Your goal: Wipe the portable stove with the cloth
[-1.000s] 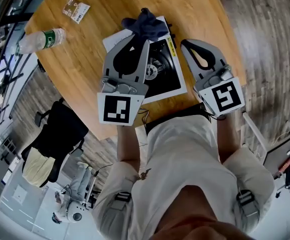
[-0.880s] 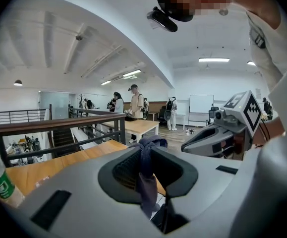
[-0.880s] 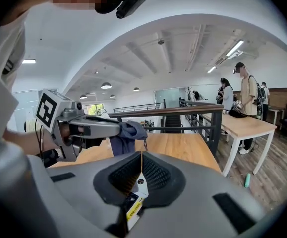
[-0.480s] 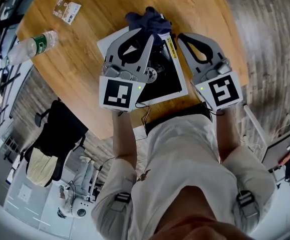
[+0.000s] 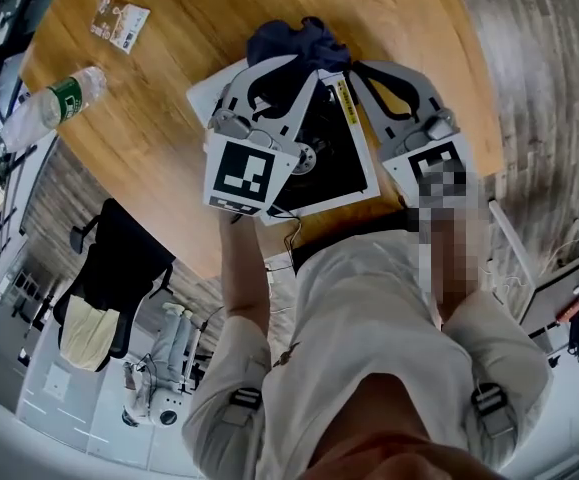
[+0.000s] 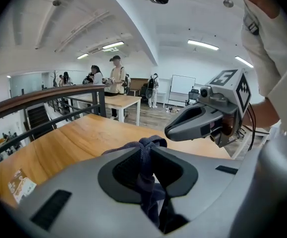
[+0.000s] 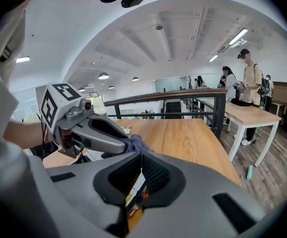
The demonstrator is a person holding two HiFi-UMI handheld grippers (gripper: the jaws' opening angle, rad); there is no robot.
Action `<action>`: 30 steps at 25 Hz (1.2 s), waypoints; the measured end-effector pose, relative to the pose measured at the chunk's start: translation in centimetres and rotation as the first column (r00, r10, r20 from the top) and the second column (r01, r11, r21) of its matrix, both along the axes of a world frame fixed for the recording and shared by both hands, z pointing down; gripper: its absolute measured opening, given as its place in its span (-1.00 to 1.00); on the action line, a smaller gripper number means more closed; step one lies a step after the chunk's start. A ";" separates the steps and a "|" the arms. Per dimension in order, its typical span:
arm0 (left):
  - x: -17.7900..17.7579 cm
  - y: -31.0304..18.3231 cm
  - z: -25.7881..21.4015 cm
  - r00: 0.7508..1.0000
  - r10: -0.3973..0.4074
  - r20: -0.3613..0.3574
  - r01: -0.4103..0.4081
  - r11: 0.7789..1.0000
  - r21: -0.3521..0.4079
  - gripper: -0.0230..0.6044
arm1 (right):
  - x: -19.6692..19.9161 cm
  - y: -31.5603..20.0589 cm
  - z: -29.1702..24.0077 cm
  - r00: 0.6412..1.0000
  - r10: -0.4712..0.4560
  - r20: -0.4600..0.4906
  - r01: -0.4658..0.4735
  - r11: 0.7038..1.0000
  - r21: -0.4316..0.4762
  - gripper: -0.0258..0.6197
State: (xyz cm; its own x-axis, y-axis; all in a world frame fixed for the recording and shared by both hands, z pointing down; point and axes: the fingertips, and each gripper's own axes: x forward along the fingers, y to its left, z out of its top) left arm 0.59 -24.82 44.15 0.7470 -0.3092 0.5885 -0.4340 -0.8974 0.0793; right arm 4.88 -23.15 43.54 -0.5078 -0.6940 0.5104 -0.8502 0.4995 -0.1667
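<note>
The left gripper [image 6: 144, 151] pinches the dark cloth [image 5: 291, 40] at the far edge of the portable stove [image 5: 337, 153] on the tabletop [image 5: 184, 28], the right gripper [image 7: 140, 158] is pressed together and empty, so the wiping seems not yet begun.

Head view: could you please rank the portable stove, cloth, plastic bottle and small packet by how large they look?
1. portable stove, largest.
2 and 3. cloth and plastic bottle look about alike; the cloth is partly covered, so I won't rank them.
4. small packet, smallest.
</note>
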 end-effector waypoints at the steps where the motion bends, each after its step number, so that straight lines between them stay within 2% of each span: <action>1: 0.2 0.1 0.4 1.000 0.012 0.010 -0.012 1.000 -0.010 -0.68 | 0.0 0.0 0.3 1.000 -0.003 -0.004 0.003 1.000 -0.004 -0.85; 8: 0.7 0.4 3.3 0.994 0.075 0.082 -0.069 0.995 -0.077 -0.68 | -0.3 -0.1 2.6 1.000 -0.018 -0.024 0.017 0.999 -0.038 -0.85; 16: 0.3 0.6 5.8 0.981 0.112 0.160 -0.087 0.985 -0.151 -0.68 | -0.8 -0.2 4.0 0.999 -0.029 -0.041 0.026 0.998 -0.064 -0.85; 21: 0.1 0.8 6.6 0.968 0.128 0.215 -0.092 0.981 -0.171 -0.69 | -1.1 -0.2 3.9 0.998 -0.035 -0.047 0.032 0.997 -0.066 -0.85; 30: -1.4 1.1 6.8 0.959 0.129 0.251 -0.080 0.977 -0.196 -0.69 | -1.8 -0.1 3.4 0.997 -0.046 -0.058 0.043 0.997 -0.062 -0.85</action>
State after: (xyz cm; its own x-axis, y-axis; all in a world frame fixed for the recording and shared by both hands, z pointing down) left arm -0.85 -23.75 50.99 0.5826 -0.1070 0.8057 -0.3656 -0.9199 0.1421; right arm 3.12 -23.22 46.98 -0.5051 -0.6382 0.5810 -0.8365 0.5276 -0.1478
